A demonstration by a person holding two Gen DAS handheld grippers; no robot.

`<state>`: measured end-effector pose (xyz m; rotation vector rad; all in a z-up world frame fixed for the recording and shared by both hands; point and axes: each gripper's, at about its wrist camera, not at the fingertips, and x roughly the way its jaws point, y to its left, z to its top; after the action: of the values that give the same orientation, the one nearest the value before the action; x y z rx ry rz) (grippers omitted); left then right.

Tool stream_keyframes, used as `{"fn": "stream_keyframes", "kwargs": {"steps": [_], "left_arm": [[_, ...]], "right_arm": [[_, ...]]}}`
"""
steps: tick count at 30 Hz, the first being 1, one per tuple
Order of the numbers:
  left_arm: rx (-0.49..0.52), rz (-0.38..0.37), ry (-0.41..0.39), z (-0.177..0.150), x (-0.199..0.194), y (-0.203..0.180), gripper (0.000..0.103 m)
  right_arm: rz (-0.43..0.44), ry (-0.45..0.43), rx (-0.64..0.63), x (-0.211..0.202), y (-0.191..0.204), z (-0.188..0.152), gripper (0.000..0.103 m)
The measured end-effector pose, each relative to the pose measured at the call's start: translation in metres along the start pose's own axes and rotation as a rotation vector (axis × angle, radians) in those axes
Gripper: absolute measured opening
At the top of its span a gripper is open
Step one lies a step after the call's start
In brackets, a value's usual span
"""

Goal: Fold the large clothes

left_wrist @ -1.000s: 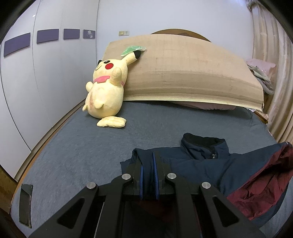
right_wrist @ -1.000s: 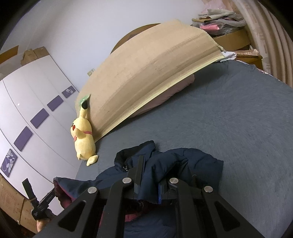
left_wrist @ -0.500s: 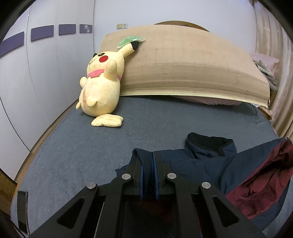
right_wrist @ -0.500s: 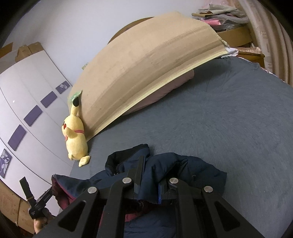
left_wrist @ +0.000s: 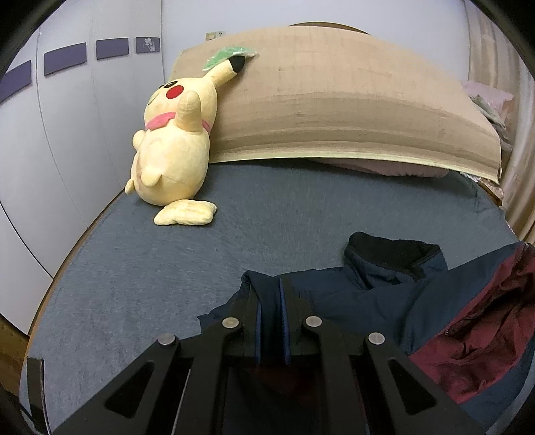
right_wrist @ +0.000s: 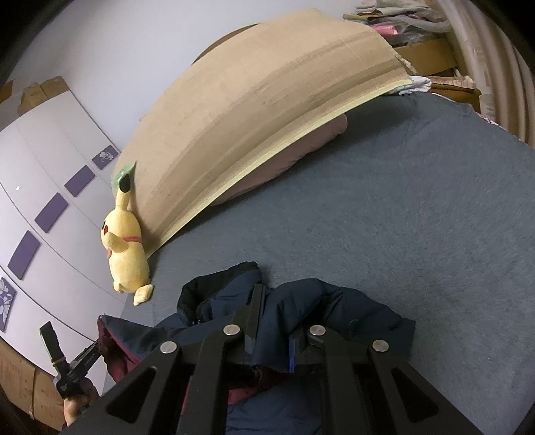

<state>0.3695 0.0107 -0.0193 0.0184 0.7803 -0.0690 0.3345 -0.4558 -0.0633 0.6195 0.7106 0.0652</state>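
Observation:
A navy jacket (left_wrist: 374, 294) with a dark red lining (left_wrist: 474, 338) and a black collar (left_wrist: 391, 251) lies on the grey bed (left_wrist: 267, 214). My left gripper (left_wrist: 269, 294) is shut on a navy edge of the jacket at its left side. In the right wrist view the same jacket (right_wrist: 334, 308) is bunched under my right gripper (right_wrist: 274, 308), which is shut on a fold of its navy fabric. The left gripper (right_wrist: 72, 368) and the hand holding it show at the lower left of that view.
A yellow plush toy (left_wrist: 174, 147) leans against a tan headboard cushion (left_wrist: 334, 100) at the bed's head. A white wardrobe (left_wrist: 67, 117) stands along the left. Curtains (left_wrist: 515, 140) and piled clothes (right_wrist: 401, 16) are at the right.
Both grippers have moved forward toward the head of the bed, carrying the jacket with them. Their grip has not changed.

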Motion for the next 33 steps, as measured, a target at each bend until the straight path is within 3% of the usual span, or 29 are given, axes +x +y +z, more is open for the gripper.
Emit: {"fn": "stream_keyframes", "kwargs": {"steps": [33], "left_arm": [[0.008,0.017,0.128,0.0,0.076,0.0,0.01]], "right_arm": [[-0.085,0.111,0.047,0.081,-0.021,0.016,0.011]]}}
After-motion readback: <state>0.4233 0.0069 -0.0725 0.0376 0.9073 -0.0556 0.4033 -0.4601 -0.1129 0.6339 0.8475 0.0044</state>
